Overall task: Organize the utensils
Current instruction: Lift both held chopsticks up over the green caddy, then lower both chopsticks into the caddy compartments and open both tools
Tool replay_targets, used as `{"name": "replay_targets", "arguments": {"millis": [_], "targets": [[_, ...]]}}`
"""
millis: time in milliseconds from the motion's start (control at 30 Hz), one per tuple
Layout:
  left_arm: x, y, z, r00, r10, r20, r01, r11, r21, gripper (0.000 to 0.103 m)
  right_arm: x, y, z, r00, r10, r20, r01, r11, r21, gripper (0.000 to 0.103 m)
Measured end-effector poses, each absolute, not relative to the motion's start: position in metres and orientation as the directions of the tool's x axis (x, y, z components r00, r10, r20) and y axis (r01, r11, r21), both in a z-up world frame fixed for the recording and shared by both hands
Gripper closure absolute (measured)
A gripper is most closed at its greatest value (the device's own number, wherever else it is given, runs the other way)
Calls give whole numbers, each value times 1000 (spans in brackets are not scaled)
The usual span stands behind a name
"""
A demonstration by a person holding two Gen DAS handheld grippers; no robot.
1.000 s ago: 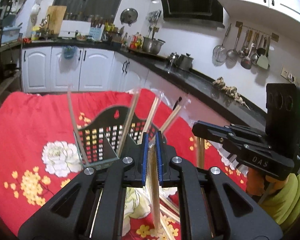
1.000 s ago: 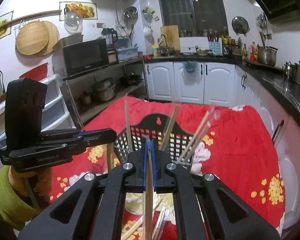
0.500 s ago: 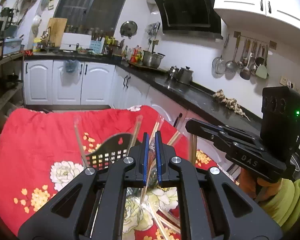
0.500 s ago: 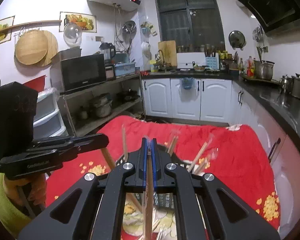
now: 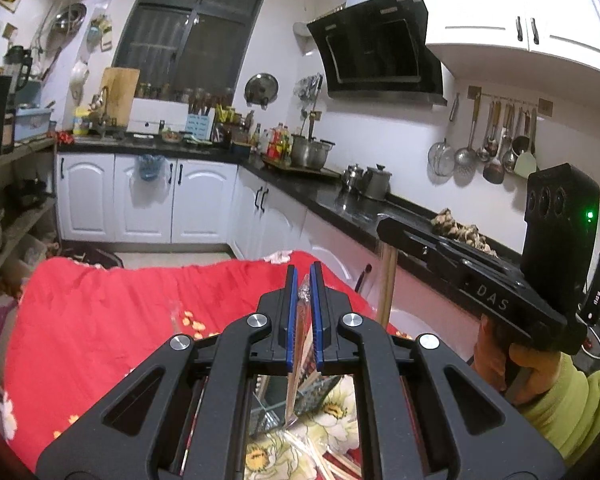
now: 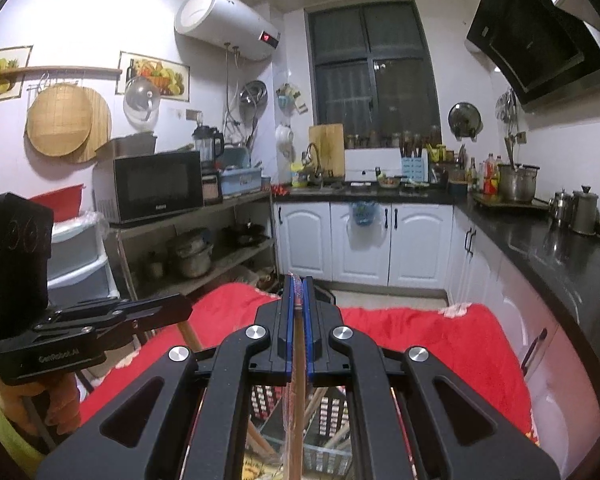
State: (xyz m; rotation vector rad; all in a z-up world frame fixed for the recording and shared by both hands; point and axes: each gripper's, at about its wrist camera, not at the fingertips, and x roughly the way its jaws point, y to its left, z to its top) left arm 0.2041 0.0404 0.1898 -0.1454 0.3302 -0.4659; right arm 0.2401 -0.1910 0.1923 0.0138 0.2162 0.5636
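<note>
We find both tools raised above the red-clothed bench (image 5: pixel 100 312). The left gripper (image 5: pixel 303 312) has its jaws closed on a wrapped chopstick pair (image 5: pixel 294 380); the right gripper (image 6: pixel 298 320) likewise pinches a wrapped chopstick (image 6: pixel 296 412). We judge both hang upright for lowering into the black basket (image 6: pixel 328 404) below.

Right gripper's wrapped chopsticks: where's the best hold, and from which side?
Likely the upper shaft, where the right gripper already clamps the wrapped chopsticks. Come from the side, pads flat across the stick: it hangs near-upright, its lower end above the black basket.
</note>
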Motion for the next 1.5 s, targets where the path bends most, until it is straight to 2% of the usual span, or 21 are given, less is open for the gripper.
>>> {"name": "replay_targets", "arguments": {"millis": [367,733,1300,1500], "targets": [[202,48,225,885,-416,-209,390,908,-155,99,246,-199,226,850,521,-72,-515,853,90,99],[211,60,231,919,-354,-174,333,933,-138,99,259,-193,227,851,525,-11,-521,847,104,99],[225,66,186,924,-317,-216,289,945,-151,99,294,-166,169,858,506,-85,-495,860,125,98],[229,68,170,912,-331,-243,293,939,-179,99,303,-161,149,859,492,-138,-473,868,148,98]]}}
